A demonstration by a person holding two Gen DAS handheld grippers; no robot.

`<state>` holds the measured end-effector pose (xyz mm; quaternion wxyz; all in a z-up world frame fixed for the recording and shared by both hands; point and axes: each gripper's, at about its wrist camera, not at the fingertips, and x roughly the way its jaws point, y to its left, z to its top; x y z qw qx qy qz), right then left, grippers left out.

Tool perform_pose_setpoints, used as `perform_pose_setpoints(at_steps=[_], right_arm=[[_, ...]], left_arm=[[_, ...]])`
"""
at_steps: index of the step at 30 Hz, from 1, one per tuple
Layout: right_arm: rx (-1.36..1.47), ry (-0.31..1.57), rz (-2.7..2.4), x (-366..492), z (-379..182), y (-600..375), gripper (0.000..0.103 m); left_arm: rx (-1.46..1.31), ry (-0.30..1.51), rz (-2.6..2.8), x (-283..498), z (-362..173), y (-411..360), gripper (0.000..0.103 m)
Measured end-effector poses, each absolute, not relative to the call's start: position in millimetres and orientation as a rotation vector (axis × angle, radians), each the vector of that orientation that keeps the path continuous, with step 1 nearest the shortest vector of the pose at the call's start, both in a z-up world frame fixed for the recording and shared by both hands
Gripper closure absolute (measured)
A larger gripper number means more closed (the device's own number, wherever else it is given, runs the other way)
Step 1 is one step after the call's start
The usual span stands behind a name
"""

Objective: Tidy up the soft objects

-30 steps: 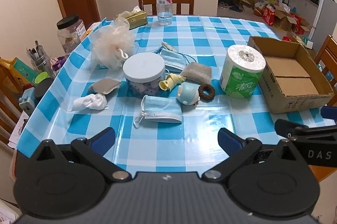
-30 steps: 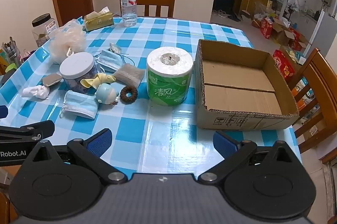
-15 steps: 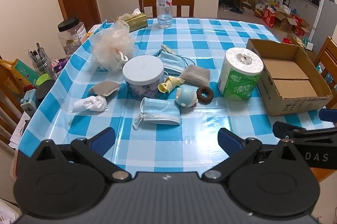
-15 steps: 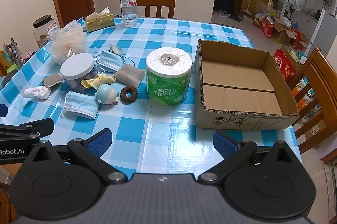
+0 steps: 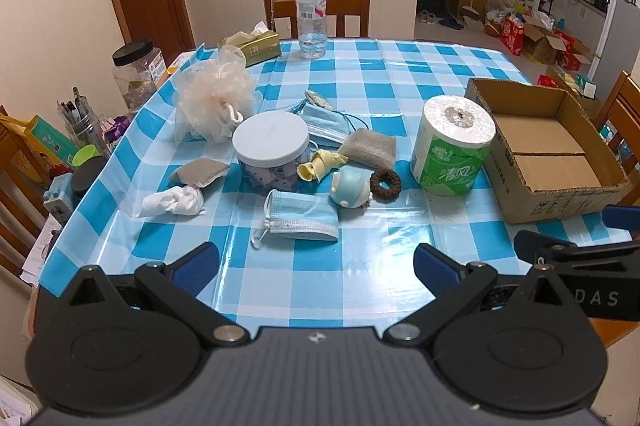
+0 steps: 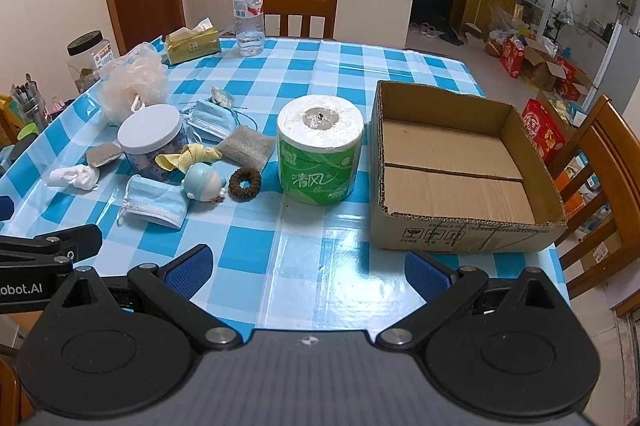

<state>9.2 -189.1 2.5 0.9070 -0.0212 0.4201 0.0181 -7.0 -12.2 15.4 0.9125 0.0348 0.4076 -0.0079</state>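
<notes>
Soft things lie in a cluster on the blue checked tablecloth (image 5: 360, 266): a blue face mask (image 5: 302, 216), a white crumpled cloth (image 5: 172, 201), a peach bath pouf (image 5: 214, 101), a brown hair tie (image 5: 386, 184), a small blue plush toy (image 5: 350, 187), grey sponge pads (image 5: 368, 145) and a toilet roll (image 5: 454, 145). An empty cardboard box (image 6: 460, 165) stands at the right. My left gripper (image 5: 316, 262) is open and empty at the near edge. My right gripper (image 6: 306, 268) is open and empty, in front of the roll (image 6: 320, 149) and box.
A white-lidded jar (image 5: 272, 149), a water bottle (image 5: 311, 13), a tissue box (image 5: 256, 45) and a black-lidded jar (image 5: 136, 69) stand on the table. Wooden chairs (image 6: 296, 5) stand at the far side and right. A pen cup (image 5: 82, 123) stands off the left edge.
Both grippers have drawn back a little and risen slightly; the table things look a bit farther away. Nothing on the table has moved.
</notes>
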Motion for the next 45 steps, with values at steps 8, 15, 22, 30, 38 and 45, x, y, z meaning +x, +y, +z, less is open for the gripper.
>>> perform_pose_setpoints(at_steps=[8, 15, 22, 30, 38, 45], right_arm=[[-0.044, 0.859, 0.042, 10.1, 4.3, -191.1, 0.000], [-0.040, 0.861, 0.036, 16.5, 5.1, -191.7, 0.000], [-0.038, 0.859, 0.023, 17.2, 4.4, -188.1, 0.000], [-0.033, 0.860, 0.005, 18.8, 4.0, -183.2, 0.000], [-0.062, 0.856, 0.005, 21.4, 2.9, -173.0, 0.000], [-0.070, 0.854, 0.023, 24.2, -1.4, -165.5, 0.000]], left_arm=[[0.086, 0.831, -0.017, -5.2, 20.0, -17.7, 0.001], [0.087, 0.837, -0.027, -1.4, 19.9, -16.9, 0.001], [0.085, 0.842, -0.046, 3.0, 18.5, -12.8, 0.001], [0.086, 0.846, -0.072, 6.5, 14.4, -5.9, 0.001], [0.113, 0.834, -0.119, 8.5, 10.0, 0.4, 0.001], [0.131, 0.824, -0.156, 12.3, 5.2, 8.4, 0.001]])
